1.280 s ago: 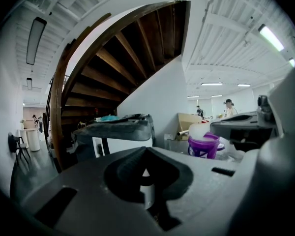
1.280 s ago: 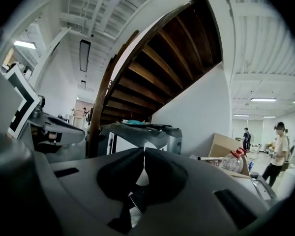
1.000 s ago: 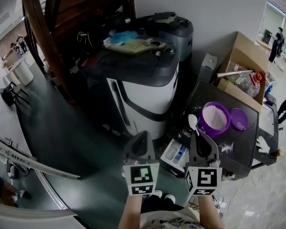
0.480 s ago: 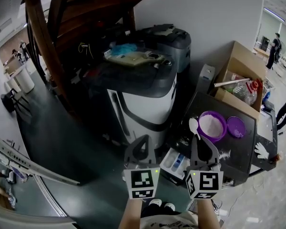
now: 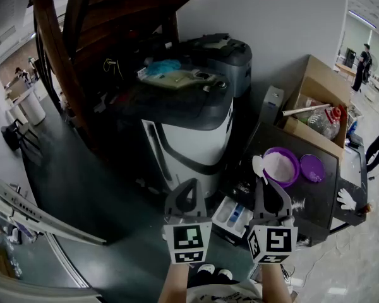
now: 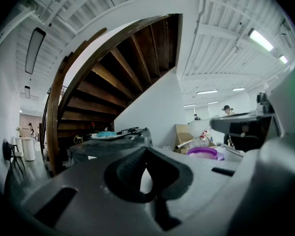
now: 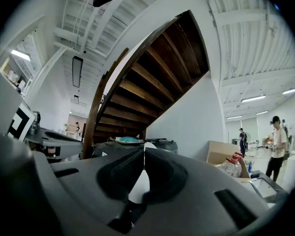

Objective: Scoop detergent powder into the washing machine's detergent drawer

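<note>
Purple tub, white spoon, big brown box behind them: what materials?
Purple tub: likely plastic; uniform purple colour, smooth thin rim with a slight sheen.
White spoon, held in the right gripper: probably plastic; plain white, looks moulded in one piece, though it is too small to be sure.
Brown box: cardboard; matte tan, folded-open flaps.

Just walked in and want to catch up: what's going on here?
A person stands at a washing machine with two handheld tools. The right tool is shut on a white spoon, its bowl at the rim of an open purple tub of powder. The left tool is shut and empty. The detergent drawer below is pulled out.
</note>
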